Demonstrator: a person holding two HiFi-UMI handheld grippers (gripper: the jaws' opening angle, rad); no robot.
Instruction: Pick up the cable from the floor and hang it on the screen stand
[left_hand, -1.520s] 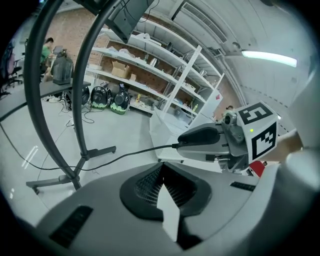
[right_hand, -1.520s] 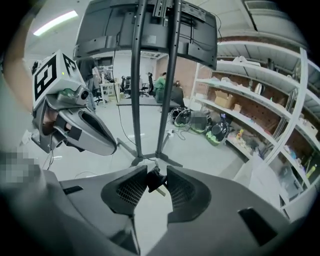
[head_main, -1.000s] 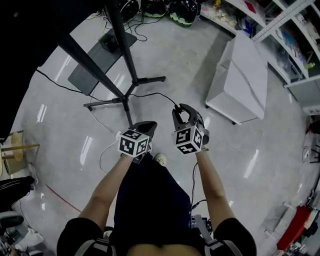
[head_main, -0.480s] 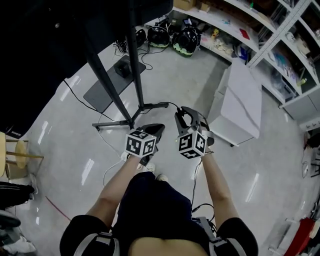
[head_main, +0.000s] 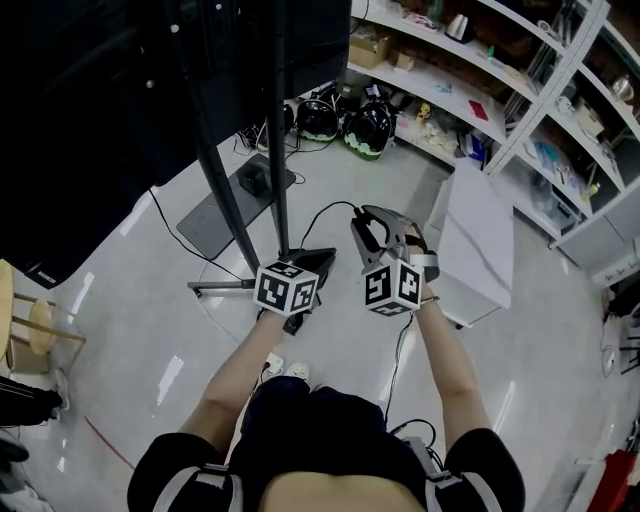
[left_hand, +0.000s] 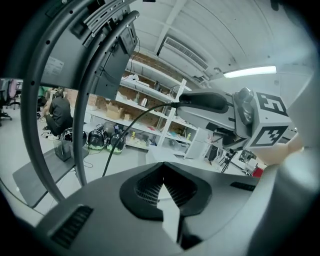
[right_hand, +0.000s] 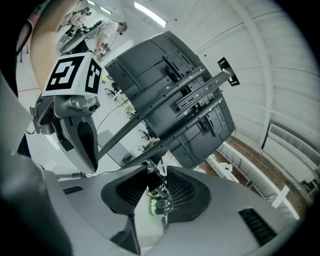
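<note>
The cable (head_main: 326, 207) is clamped at its plug end (right_hand: 158, 196) between the jaws of the right gripper (head_main: 364, 214), just right of the screen stand (head_main: 279, 150), and its slack curves down toward the stand's base. The left gripper (head_main: 312, 262), nearer the stand, has its jaws together on nothing. The pick-up looks done. The next move is likely to raise the cable to the stand's bracket bars (right_hand: 192, 95) and drape it over.

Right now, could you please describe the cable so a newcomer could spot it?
Start at the tall black screen stand. Right of its pole, the right gripper pinches the cable. Unlike the others, this thin black one rises off the floor.
</note>
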